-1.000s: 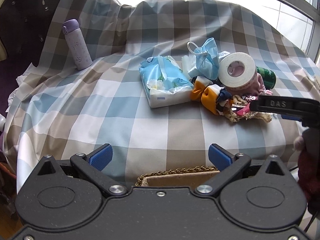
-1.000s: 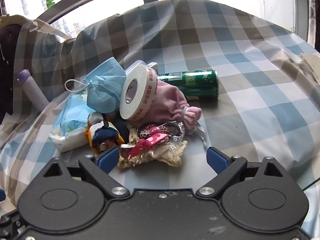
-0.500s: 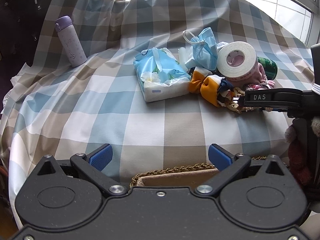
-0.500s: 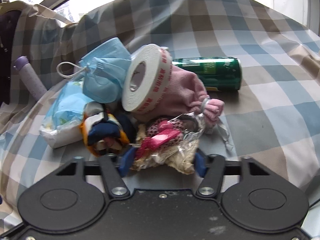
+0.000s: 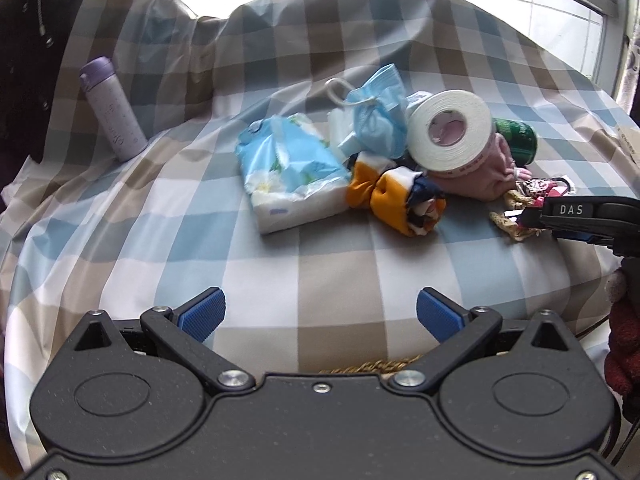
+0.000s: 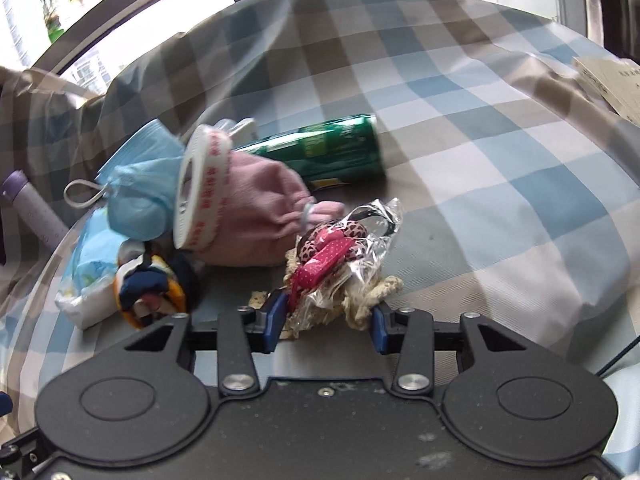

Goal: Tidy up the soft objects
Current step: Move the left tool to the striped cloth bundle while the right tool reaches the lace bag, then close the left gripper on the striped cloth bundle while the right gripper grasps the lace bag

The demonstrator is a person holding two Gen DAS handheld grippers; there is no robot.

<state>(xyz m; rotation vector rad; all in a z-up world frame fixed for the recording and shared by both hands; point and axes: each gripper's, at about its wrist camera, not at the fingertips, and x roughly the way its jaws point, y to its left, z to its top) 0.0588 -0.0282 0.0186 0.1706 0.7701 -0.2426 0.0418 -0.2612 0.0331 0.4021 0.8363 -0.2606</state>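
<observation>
**Two grippers, one bag pinched**

Right gripper (image 6: 328, 322) is clamped on the clear plastic bag (image 6: 340, 268) with pink ribbon and cream crochet piece inside; pads press both sides. Bag sits at the near edge of the pile on the checked cloth (image 6: 500, 168), just beside the pink pouch (image 6: 256, 208). Left gripper (image 5: 320, 314) is spread wide over bare cloth, nothing between pads. Tape roll (image 5: 448, 136) leans on the pouch; green can (image 6: 320, 152) lies behind.
</observation>
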